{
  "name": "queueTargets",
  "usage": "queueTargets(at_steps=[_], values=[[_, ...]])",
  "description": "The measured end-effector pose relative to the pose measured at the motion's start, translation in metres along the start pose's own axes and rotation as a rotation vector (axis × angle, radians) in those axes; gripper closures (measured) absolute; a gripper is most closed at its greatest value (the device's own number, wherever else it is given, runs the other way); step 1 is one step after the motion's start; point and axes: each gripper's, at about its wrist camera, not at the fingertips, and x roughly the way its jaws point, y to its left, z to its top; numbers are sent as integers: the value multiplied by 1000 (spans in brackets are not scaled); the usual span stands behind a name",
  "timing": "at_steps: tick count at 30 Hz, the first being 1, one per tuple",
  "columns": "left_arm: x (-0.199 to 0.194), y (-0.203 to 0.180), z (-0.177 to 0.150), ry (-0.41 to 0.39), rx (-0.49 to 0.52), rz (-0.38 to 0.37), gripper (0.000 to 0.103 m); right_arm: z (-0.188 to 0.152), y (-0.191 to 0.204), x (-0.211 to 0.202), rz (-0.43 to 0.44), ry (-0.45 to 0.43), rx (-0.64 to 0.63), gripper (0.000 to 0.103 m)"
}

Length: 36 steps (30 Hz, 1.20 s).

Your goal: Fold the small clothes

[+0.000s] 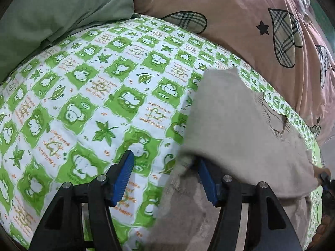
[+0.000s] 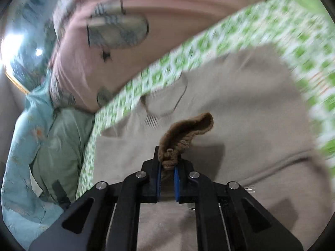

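Observation:
A small beige knit sweater [image 1: 240, 125] lies on the green-and-white patterned bed sheet [image 1: 94, 87], its ribbed neck [image 1: 276, 123] toward the far right. My left gripper [image 1: 165, 163] is open and empty over the sweater's left edge; its right blue pad [image 1: 206, 183] touches the cloth. In the right wrist view the sweater [image 2: 240, 104] fills the middle. My right gripper [image 2: 167, 167] is shut on a ribbed edge of the sweater [image 2: 186, 131], which stands bunched above the jaws. This view is motion-blurred.
A pink quilt with plaid patches [image 1: 261, 21] is piled along the far side of the bed. A green pillow [image 1: 58, 10] lies at the far left. Light blue-green bedding [image 2: 46, 142] hangs at the left of the right wrist view.

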Motion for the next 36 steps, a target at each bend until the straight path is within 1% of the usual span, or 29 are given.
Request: queueTargets(at_steps=[2,3,5,7,9,10,11,14,15,16,17,21,22,23,24,25,27,28,29,30,31,32,33,34,35,36], values=[[5,-8,-3,-1,13,15,41,1,-17,-9,-74,-1,-21,92],[4,-11,-4,-1,26,21,41,0,-26,-9,-94,10,-13,92],[1,-15,-8,-8,55,11,41,0,-43,-9,-125,10,17,92],[0,-14,-10,-17,55,18,41,1,-55,-9,-128,13,41,92],[0,-3,-8,-20,-1,-1,41,2,-51,-7,-120,16,35,92],[-1,2,-8,-23,-29,-11,41,3,-46,-8,-105,11,20,92],[-2,9,-8,-31,-66,-31,41,5,-36,-12,-70,-5,-4,92],[-3,11,-10,-38,-74,-33,41,10,-4,-27,6,-83,-100,92],[-4,9,-10,-34,-64,-29,41,12,5,-31,-9,-106,-136,92],[-4,7,-10,-29,-50,-23,40,13,9,-32,-44,-109,-152,92],[-4,5,-11,-28,-42,-21,38,14,4,-27,-86,-88,-145,92],[-4,0,-14,-23,-3,-4,38,6,-30,-1,-189,1,-111,92],[-4,0,-14,-24,-1,-6,38,2,-35,8,-215,47,-113,92],[-4,2,-14,-24,-8,-19,38,-2,-43,19,-230,120,-96,92],[-4,4,-14,-25,-16,-32,38,-4,-48,16,-228,120,-71,90],[-4,8,-15,-28,-29,-48,38,-7,-48,8,-220,93,-52,88],[-5,13,-17,-38,-50,-76,38,-10,-37,-23,-269,-22,-46,74],[-6,14,-18,-43,-57,-85,38,-12,-30,-38,-280,-88,-52,70],[-6,15,-19,-48,-62,-92,38,-13,-18,-54,-256,-173,-62,54],[-7,15,-19,-51,-66,-96,38,-13,-9,-57,-222,-194,-77,33],[-7,15,-20,-54,-69,-97,38,-9,2,-54,-156,-183,-108,24],[-8,15,-20,-56,-71,-98,38,-1,20,-32,-46,-96,-152,14],[-8,15,-21,-60,-72,-99,38,6,34,-12,27,-26,-175,14],[-8,15,-21,-62,-73,-100,38,13,52,16,118,51,-200,14],[-9,15,-21,-63,-74,-103,38,19,68,39,172,106,-226,14],[-9,16,-22,-68,-76,-109,38,25,87,65,192,152,-276,14]])
